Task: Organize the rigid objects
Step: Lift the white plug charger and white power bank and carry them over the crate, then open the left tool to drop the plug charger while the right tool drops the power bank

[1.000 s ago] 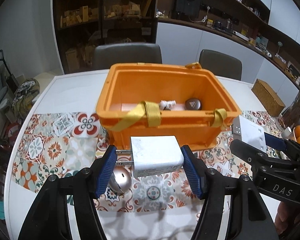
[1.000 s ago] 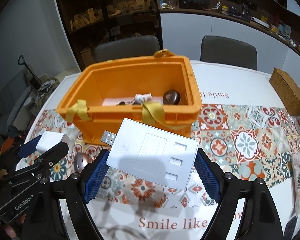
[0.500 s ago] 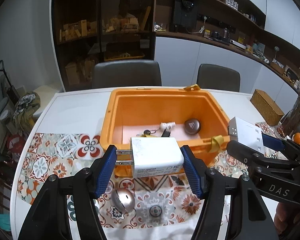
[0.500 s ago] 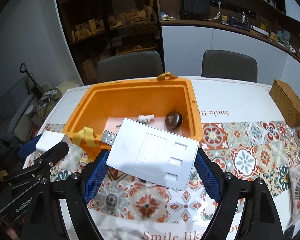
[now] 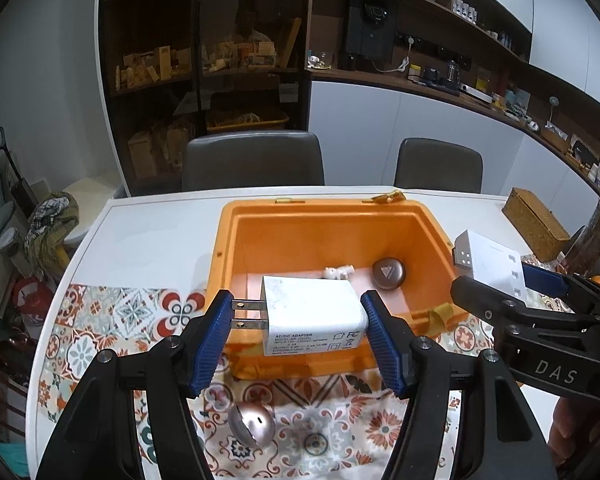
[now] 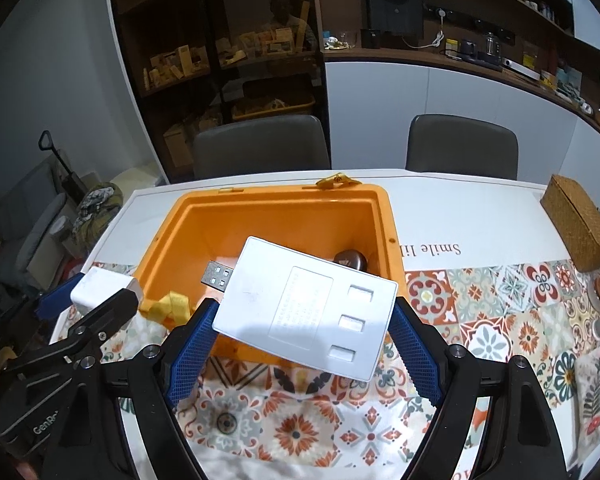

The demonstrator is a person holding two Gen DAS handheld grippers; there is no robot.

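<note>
My left gripper (image 5: 296, 330) is shut on a white plug adapter (image 5: 314, 314), its two prongs pointing left, held over the near rim of the orange bin (image 5: 228, 248). My right gripper (image 6: 300, 332) is shut on a flat white USB hub (image 6: 300, 308), tilted, above the orange bin (image 6: 388, 232) at its near edge. Inside the bin lie a dark round case (image 5: 389, 274) and a small white piece (image 5: 338, 271). A shiny rose-coloured ball (image 5: 251, 426) rests on the patterned cloth below the left gripper. Each gripper shows at the edge of the other's view.
The bin stands on a white table (image 5: 148, 240) with a tiled-pattern runner (image 6: 480, 304). A yellow strap (image 6: 170, 308) hangs over the bin's near rim. A woven box (image 6: 578, 228) sits at the far right. Two grey chairs (image 5: 252, 160) stand behind the table.
Both grippers have risen and moved toward the bin with their objects held; more of the bin's inside shows now, and the ball has slid lower in the left view.
</note>
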